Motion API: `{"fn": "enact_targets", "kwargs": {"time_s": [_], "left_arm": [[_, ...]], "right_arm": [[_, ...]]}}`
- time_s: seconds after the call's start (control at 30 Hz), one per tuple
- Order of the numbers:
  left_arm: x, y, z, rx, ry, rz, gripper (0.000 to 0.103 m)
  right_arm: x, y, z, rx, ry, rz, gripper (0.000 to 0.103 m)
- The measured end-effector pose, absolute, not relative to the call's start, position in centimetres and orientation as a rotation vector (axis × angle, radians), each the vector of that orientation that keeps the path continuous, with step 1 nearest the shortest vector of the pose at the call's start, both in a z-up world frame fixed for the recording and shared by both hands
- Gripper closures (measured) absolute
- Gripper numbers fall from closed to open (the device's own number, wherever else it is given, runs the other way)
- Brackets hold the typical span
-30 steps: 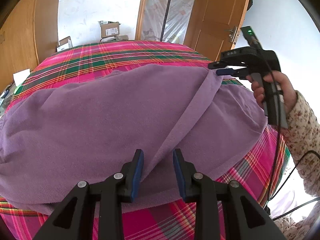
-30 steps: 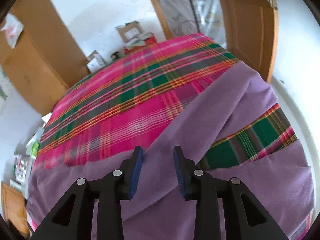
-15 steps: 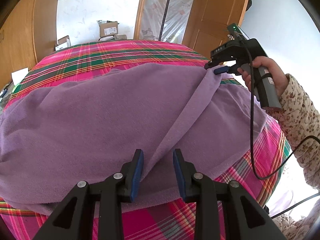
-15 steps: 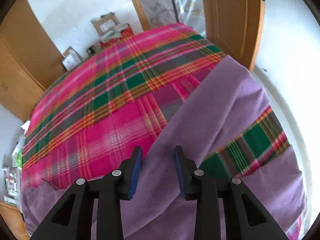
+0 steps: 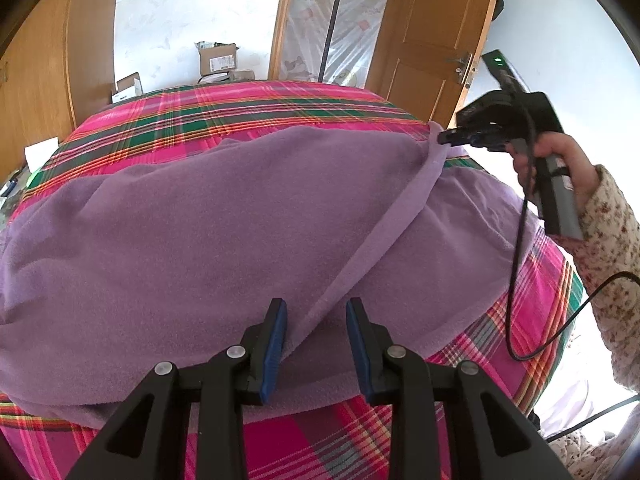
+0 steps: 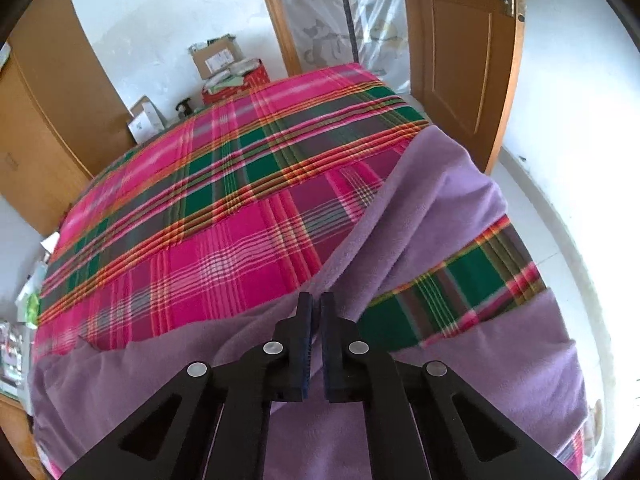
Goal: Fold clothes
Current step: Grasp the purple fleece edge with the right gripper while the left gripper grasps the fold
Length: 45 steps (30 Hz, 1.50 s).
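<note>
**Purple fleece spread over the plaid bed**

A pink-and-green plaid bedcover point(image 5: 248, 112) is largely covered by a purple fleece garment point(image 5: 192, 224), soft and matte, lying mostly flat. One raised fold ridge point(image 5: 384, 236) is drawn diagonally across it. Its far end is pinched in the closed right gripper point(image 6: 316, 308), held by a hand point(image 5: 560, 160) in a floral sleeve. The left gripper point(image 5: 316, 320) is held part-open astride the ridge's near end, pads not touching.
</note>
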<state>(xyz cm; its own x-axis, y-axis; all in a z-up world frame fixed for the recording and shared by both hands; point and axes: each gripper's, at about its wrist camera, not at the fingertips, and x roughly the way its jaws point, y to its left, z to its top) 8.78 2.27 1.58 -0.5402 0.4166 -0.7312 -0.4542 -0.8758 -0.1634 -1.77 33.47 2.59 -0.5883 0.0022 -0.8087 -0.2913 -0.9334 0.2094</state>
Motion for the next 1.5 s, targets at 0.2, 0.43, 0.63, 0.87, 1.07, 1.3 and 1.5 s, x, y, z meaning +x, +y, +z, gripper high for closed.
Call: {"fn": "enact_targets", "kwargs": {"time_s": [0.2, 0.43, 0.63, 0.87, 1.07, 1.3, 1.5], "left_arm": [[8.8, 2.8, 1.5, -1.135, 0.088, 2.414, 0.072], [8.7, 3.4, 1.4, -1.140, 0.127, 2.438, 0.072], [8.3, 3.2, 1.5, -1.145, 0.099, 2.444, 0.076], [8.2, 3.7, 1.4, -1.143, 0.133, 2.448, 0.076], [8.2, 4.0, 1.4, -1.149, 0.155, 2.445, 0.076], [8.0, 4.1, 1.4, -1.154, 0.155, 2.446, 0.076], [7.9, 4.2, 1.6, -1.149, 0.132, 2.450, 0.087]], "right_arm": [[1.0, 34.1, 2.9, -1.261, 0.501, 2.654, 0.099], [3.1, 35.2, 2.3, -1.228, 0.542, 2.684, 0.099], [3.4, 36.0, 1.4, -1.248, 0.618, 2.690, 0.096], [2.5, 36.5, 1.3, -1.249, 0.683, 2.709, 0.077], [0.6, 36.9, 1.1, -1.276, 0.712, 2.677, 0.069], [-0.8, 36.7, 0.9, -1.278, 0.623, 2.647, 0.093], [-0.1, 36.7, 1.0, -1.228, 0.601, 2.671, 0.099]]}}
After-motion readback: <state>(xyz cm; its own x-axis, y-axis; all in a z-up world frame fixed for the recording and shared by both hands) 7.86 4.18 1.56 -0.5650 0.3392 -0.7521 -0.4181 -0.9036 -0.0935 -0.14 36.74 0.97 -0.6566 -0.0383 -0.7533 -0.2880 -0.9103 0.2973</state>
